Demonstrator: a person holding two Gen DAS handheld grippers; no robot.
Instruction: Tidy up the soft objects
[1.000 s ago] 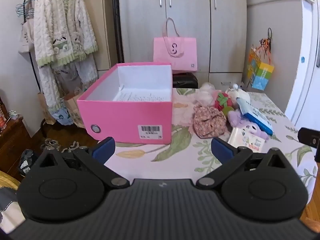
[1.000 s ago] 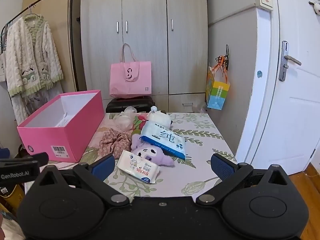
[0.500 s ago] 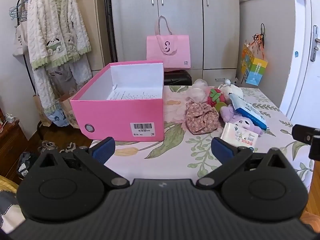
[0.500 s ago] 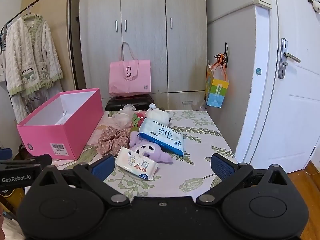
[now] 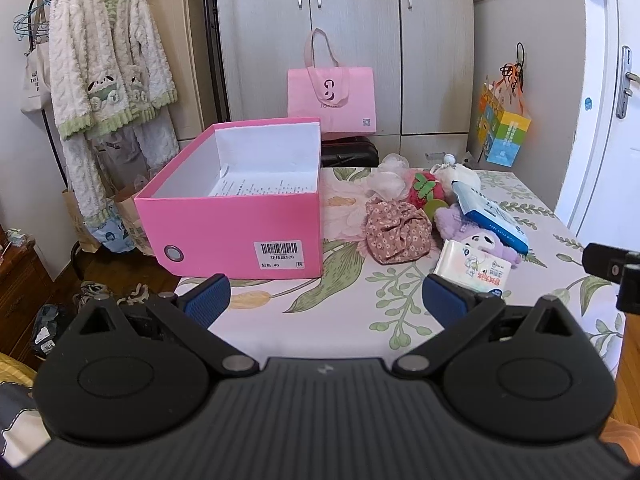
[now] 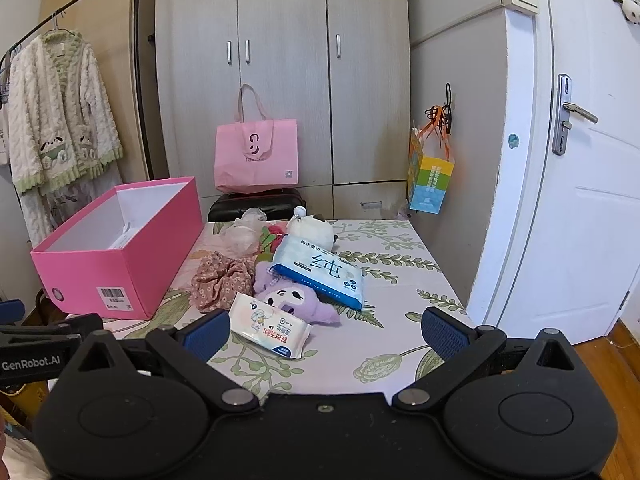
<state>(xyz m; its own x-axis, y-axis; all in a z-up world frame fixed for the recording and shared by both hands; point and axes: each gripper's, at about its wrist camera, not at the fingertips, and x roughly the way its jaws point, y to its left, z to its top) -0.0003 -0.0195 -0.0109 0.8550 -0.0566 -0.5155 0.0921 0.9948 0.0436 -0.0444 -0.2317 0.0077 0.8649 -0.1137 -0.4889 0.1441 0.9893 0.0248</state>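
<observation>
Both tongs wide open, empty | left tongs | right tongs | pink box label "520", perhaps | "GenRobot.AI" on left.

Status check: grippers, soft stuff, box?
Left gripper open, empty. Right gripper open, empty, short of wipes pack. Soft pile on table beside pink box; box holds only a paper sheet. Path clear.

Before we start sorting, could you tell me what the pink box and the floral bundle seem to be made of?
Pink box: likely matte cardboard, with stiff flat walls and a barcode label. Floral bundle: apparently thin printed fabric, gathered in soft folds.
</observation>
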